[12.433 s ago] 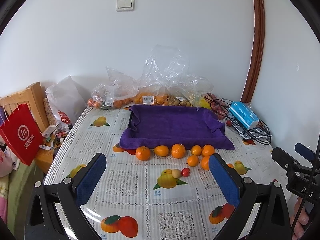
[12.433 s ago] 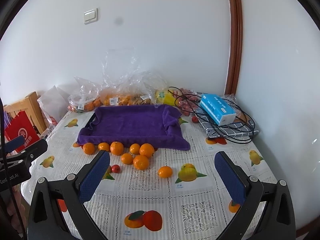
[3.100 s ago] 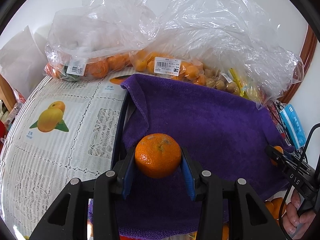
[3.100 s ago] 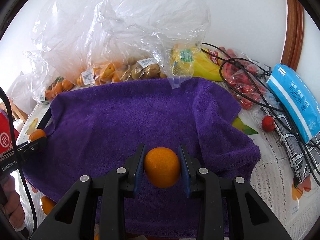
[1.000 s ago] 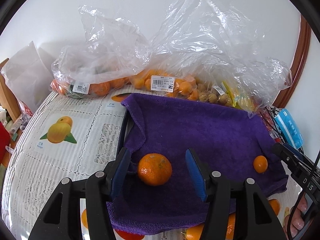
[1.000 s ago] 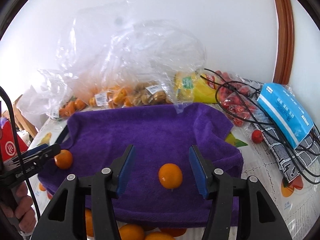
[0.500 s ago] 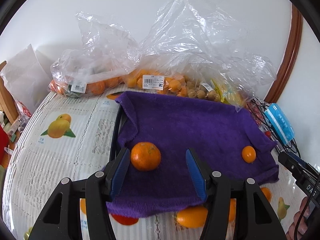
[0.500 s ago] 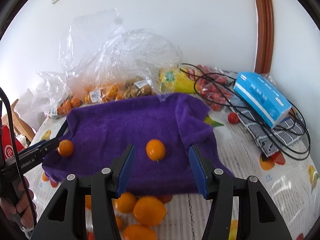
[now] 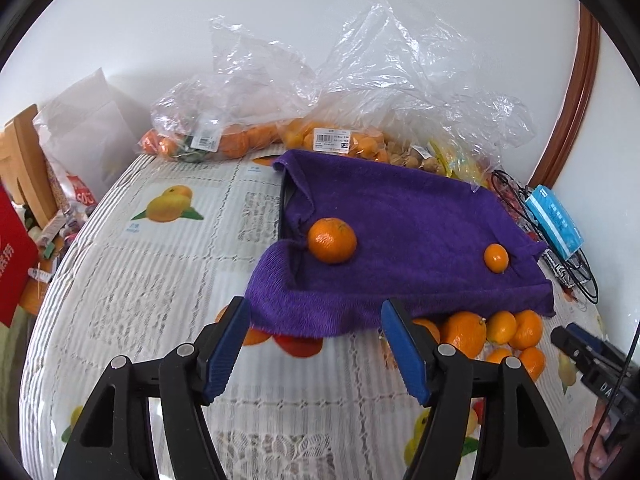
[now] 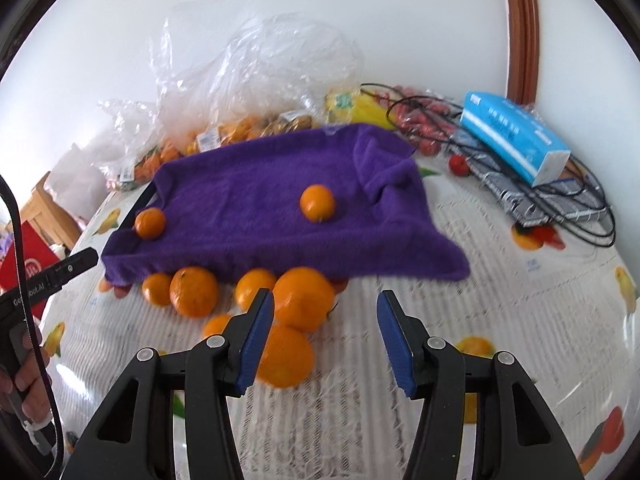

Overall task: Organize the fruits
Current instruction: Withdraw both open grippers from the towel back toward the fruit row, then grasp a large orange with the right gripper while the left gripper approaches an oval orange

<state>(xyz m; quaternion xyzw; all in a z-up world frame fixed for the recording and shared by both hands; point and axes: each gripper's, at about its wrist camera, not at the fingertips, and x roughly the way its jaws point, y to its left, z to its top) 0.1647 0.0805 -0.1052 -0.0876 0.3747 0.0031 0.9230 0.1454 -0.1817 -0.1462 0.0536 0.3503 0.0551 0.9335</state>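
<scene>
A purple towel [image 9: 400, 216] lies over a black tray. On it rest a large orange [image 9: 332, 240] at the left and a small orange [image 9: 496, 257] at the right; the right wrist view also shows this large orange [image 10: 150, 222] and small orange [image 10: 317, 203]. Several loose oranges [image 10: 194, 292] lie on the tablecloth along the towel's front edge. My left gripper [image 9: 316, 316] hovers before the towel's front left corner, its jaws opening with nothing between them. My right gripper [image 10: 325, 304] stands open over the cloth, the nearest loose orange [image 10: 286, 356] partly behind its left finger.
Clear plastic bags of fruit [image 9: 320, 136] line the wall behind the towel. A blue tissue pack [image 10: 512, 136], black cables [image 10: 560, 200] and a small red fruit [image 10: 458, 164] lie at the right. A red bag [image 9: 12, 256] hangs off the table's left edge.
Both grippers have drawn back from the towel toward the table's front. The two oranges stay on the towel. The left jaws stand wider apart.
</scene>
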